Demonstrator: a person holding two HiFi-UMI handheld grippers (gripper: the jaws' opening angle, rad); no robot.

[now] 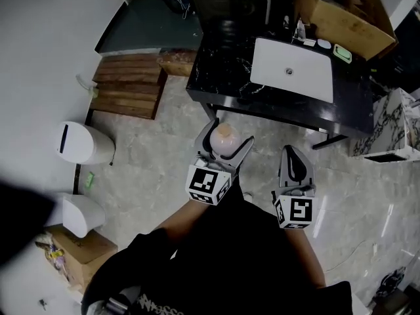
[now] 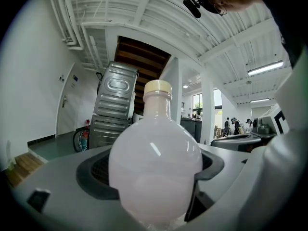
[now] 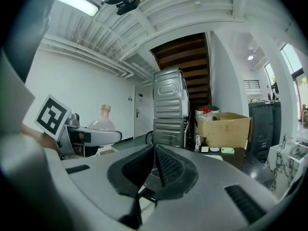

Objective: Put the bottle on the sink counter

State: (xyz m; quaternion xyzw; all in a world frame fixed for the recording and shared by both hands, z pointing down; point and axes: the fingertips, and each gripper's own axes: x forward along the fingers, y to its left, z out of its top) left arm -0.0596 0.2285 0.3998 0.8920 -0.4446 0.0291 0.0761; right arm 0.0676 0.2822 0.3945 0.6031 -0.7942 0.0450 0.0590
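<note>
- The bench (image 1: pixel 223 77), black and marbled, lies ahead of both jaw tips and is not yet under them. It is where the task's thing is to go, so the carry looks only part done.
- The cardboard box (image 1: pixel 341 15) takes up the far end of the bench, ahead and to the right of the right hand-held gripper. That leaves the bare dark top nearer the left one as the likelier spot.
- The white sink (image 1: pixel 308 77) is set into the bench, straight ahead of the right hand-held gripper.
- The left hand-held gripper (image 1: pixel 228 144) has its jaws spread wide, pinching the round belly from both sides. It is held roughly level over the floor (image 1: pixel 151 143), probably so the load stays upright.
- The right hand-held gripper (image 3: pixel 155 166) is just beside the left, pressed together on nothing. It seems to be idle company for now.
- The bottle (image 2: pixel 154 162) stands upright between the left jaws, cap up, with pale pinkish contents. It is off the bench.
</note>
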